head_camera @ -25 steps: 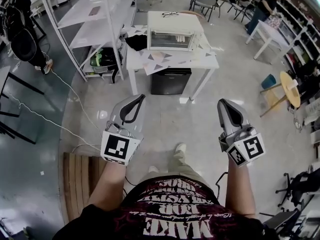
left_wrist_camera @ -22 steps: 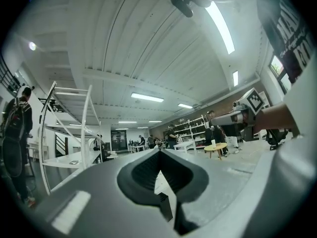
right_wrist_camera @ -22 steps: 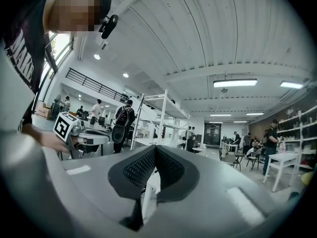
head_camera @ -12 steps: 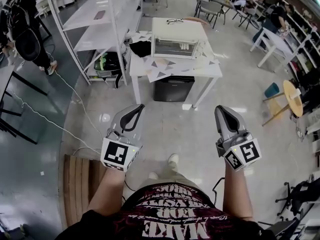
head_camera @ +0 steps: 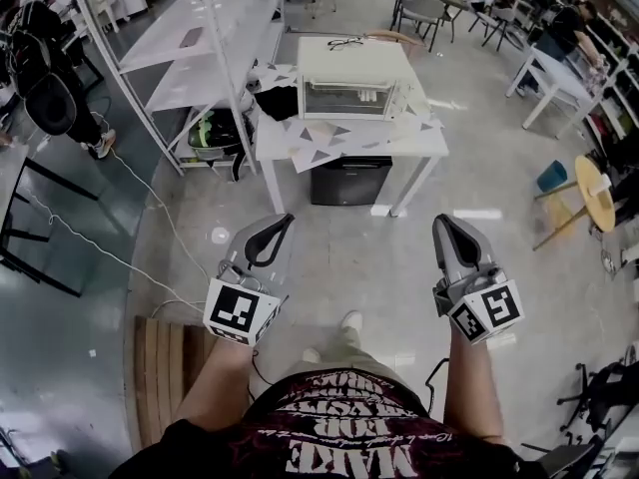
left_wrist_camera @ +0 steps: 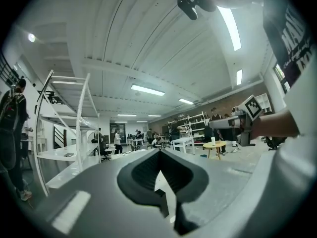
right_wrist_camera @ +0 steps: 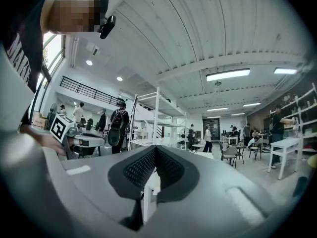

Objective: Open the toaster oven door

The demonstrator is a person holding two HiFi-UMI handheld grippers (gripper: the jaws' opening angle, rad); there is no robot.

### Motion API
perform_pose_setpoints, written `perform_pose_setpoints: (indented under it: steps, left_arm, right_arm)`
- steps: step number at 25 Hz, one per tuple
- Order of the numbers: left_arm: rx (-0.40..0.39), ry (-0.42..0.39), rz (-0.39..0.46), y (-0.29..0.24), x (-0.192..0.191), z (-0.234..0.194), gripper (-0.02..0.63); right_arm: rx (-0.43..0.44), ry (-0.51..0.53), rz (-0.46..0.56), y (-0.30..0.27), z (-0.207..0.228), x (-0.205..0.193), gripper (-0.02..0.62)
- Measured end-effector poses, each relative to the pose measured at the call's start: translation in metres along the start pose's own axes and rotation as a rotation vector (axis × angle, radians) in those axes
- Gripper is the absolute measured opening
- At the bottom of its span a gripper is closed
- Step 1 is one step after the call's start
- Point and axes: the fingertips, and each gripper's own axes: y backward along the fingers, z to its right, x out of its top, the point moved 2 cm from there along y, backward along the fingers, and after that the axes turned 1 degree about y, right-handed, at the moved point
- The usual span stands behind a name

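Note:
The cream toaster oven [head_camera: 349,78] stands on a white table [head_camera: 424,143] far ahead in the head view, its glass door shut. My left gripper [head_camera: 284,221] and right gripper [head_camera: 439,222] are held out low over the floor, well short of the table. Both have their jaws closed together with nothing between them. In the left gripper view the left gripper [left_wrist_camera: 158,151] points across the room with its dark pads meeting. The right gripper [right_wrist_camera: 155,148] in its own view looks the same, pads touching.
A pair of glasses [head_camera: 344,41] lies on top of the oven and a black bundle [head_camera: 275,101] sits left of it. A black cabinet [head_camera: 349,180] stands under the table. White shelving [head_camera: 190,48] runs along the left. A wooden pallet [head_camera: 170,367] lies near my feet.
The table and oven have shifted slightly lower and nearer in the head view as the person steps forward. Both grippers stay shut and level.

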Motion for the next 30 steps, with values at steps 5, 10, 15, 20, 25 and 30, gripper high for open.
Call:
perform_pose_setpoints:
  steps: [5,10,15,20,25,30]
  left_arm:
    - [0.013,0.005,0.004,-0.022,0.003,-0.008,0.0]
    - [0.026,0.029,-0.008,-0.042,-0.004,-0.015,0.0]
    - [0.044,0.042,-0.014,-0.063,-0.012,-0.025,0.0]
    - [0.045,0.062,0.002,-0.088,-0.011,-0.026,0.0]
    - [0.058,0.06,0.016,-0.112,0.005,-0.03,0.0]
    - [0.099,-0.012,-0.014,-0.132,0.011,-0.034,0.0]
  right_arm:
    - [0.012,-0.004,0.001,-0.016,0.019,-0.003,0.023]
    - [0.024,-0.013,-0.01,-0.031,0.038,-0.009,0.023]
    - [0.033,-0.023,-0.013,-0.047,0.06,-0.018,0.023]
    - [0.046,-0.022,-0.015,-0.06,0.082,-0.022,0.023]
    - [0.078,-0.025,0.005,-0.075,0.102,-0.019,0.023]
    - [0.101,-0.031,0.037,-0.089,0.128,-0.014,0.023]
